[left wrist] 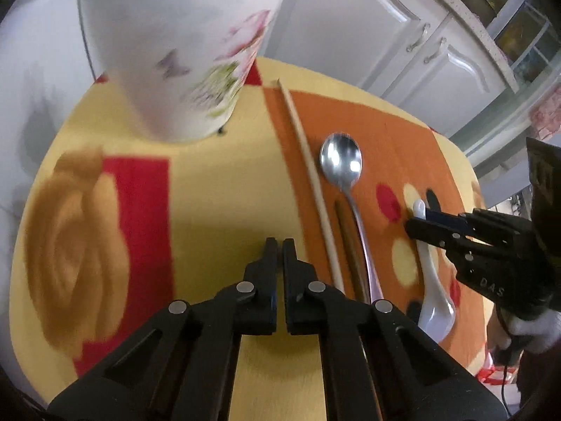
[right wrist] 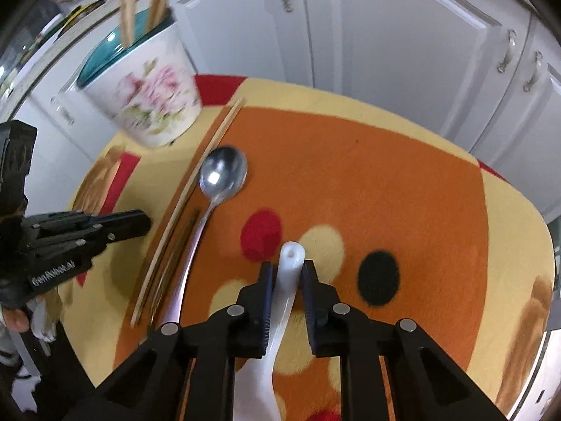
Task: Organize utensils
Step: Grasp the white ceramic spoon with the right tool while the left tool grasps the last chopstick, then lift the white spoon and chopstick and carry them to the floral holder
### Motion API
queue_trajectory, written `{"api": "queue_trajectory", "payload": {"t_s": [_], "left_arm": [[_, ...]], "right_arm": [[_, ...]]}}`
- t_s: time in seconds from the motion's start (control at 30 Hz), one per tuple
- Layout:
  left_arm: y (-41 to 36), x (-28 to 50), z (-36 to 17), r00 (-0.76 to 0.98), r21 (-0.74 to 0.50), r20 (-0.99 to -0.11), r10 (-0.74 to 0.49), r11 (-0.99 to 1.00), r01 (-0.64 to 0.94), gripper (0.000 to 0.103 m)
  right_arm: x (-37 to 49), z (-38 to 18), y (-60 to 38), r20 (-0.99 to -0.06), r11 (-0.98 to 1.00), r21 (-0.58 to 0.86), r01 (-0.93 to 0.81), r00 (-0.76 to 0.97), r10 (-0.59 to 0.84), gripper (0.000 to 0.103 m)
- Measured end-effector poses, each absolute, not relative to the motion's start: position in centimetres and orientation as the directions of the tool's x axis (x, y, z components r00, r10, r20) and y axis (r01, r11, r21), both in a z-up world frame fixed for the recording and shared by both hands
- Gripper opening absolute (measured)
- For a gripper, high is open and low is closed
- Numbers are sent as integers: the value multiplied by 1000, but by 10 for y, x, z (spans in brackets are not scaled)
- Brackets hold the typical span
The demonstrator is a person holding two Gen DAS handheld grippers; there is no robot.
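Utensils lie side by side on the bench, on a fleece cloth patterned in orange, yellow and red. A pale wooden chopstick runs diagonally, a darker stick just beside it, then a metal spoon with its bowl toward the cabinets. A white ceramic spoon lies to the right of them, handle tip over a yellow dot.

The right gripper has its fingers on either side of the white spoon's handle; the left pad looks against it, but a slight gap shows at the right one, so I cannot tell whether it is clamped. The left gripper has its fingers together with nothing between them, over bare yellow cloth left of the chopstick. A floral pot with a teal rim holds wooden sticks upright at the far left of the cloth. White cabinet doors stand behind.
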State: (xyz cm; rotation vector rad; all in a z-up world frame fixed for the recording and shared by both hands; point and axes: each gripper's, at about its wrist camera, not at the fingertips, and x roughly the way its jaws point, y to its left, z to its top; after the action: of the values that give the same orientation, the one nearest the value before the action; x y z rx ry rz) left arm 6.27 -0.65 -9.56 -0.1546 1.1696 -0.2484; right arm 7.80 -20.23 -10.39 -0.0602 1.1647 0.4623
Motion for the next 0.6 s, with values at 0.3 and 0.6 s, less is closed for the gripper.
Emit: {"api": "queue_trajectory", "payload": {"t_s": [0.3, 0.6], "left_arm": [[-26, 80, -76, 407, -304, -853, -327, 945, 122, 27], [-42, 111, -97, 384, -207, -892, -238, 971, 120, 5]], "right_arm": [[59, -106, -213, -893, 910, 228, -346, 298, 337, 18], [63, -104, -205, -896, 909, 227, -350, 292, 336, 27]]}}
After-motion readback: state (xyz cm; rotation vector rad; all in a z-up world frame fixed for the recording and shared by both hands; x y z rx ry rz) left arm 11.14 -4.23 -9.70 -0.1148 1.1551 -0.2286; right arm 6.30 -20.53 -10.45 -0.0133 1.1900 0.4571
